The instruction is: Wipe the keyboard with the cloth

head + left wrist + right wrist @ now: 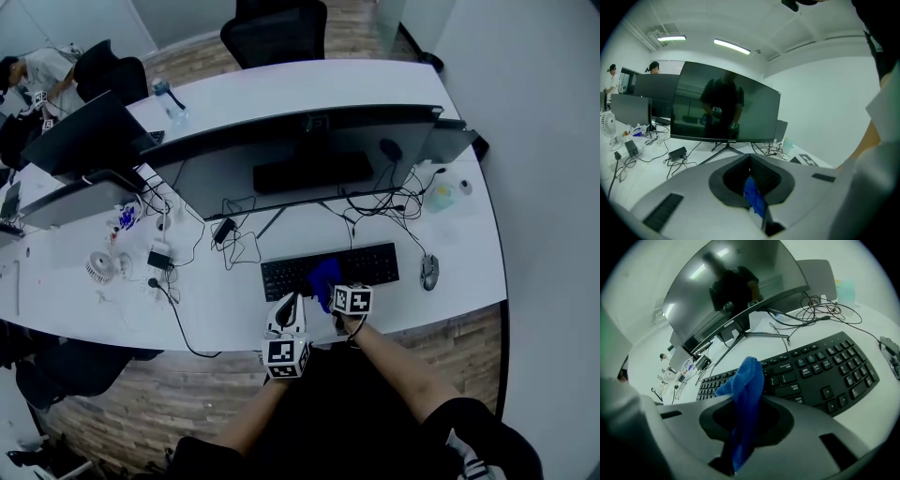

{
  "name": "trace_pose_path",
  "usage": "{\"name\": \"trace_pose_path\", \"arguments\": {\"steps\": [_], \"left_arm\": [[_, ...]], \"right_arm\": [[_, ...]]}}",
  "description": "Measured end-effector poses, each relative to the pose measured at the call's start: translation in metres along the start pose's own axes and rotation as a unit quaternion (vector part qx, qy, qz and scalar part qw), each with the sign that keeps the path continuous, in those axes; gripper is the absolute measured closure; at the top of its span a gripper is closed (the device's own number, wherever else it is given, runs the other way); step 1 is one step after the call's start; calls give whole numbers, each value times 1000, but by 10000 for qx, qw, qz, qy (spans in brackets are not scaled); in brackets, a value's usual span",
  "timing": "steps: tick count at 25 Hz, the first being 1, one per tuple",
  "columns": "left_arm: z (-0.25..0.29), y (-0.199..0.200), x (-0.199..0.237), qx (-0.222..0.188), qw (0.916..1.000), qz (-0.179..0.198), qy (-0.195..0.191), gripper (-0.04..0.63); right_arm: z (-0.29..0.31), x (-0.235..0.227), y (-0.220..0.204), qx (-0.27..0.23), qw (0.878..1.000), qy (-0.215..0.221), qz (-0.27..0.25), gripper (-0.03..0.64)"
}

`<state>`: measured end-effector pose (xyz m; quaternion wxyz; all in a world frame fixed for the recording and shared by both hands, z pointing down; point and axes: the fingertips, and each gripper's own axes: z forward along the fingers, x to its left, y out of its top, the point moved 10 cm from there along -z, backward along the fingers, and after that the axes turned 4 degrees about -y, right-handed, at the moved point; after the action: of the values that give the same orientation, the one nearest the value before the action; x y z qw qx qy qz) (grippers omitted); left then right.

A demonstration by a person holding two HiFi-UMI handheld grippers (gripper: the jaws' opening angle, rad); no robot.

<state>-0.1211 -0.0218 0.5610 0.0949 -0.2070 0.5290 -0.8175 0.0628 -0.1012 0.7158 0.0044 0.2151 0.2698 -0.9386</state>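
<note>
From the head view, the keyboard (375, 262) lies on the white worktop (216, 309) before the monitor (300, 155). The blue cloth (323, 277) rests on its middle keys, under the right gripper (336, 292). The left gripper (289, 307) is just beside it, at the near edge of the keyboard.

In the left gripper view, we see the fingers of the left gripper (750, 157) together, with a blue strip of cloth (753, 197) in the seam between them.

In the right gripper view, the fingers of the right gripper (759, 399) are clamped on the cloth (747, 376), which stands up over the keyboard (825, 376).
</note>
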Motion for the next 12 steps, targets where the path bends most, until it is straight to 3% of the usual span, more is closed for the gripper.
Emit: {"name": "trace_pose_path", "arguments": {"steps": [12], "left_arm": [[29,-1,-50,118,9993,355,-38,591]], "right_arm": [[-16,-43,4,-18,9999,123,-5,543]]}}
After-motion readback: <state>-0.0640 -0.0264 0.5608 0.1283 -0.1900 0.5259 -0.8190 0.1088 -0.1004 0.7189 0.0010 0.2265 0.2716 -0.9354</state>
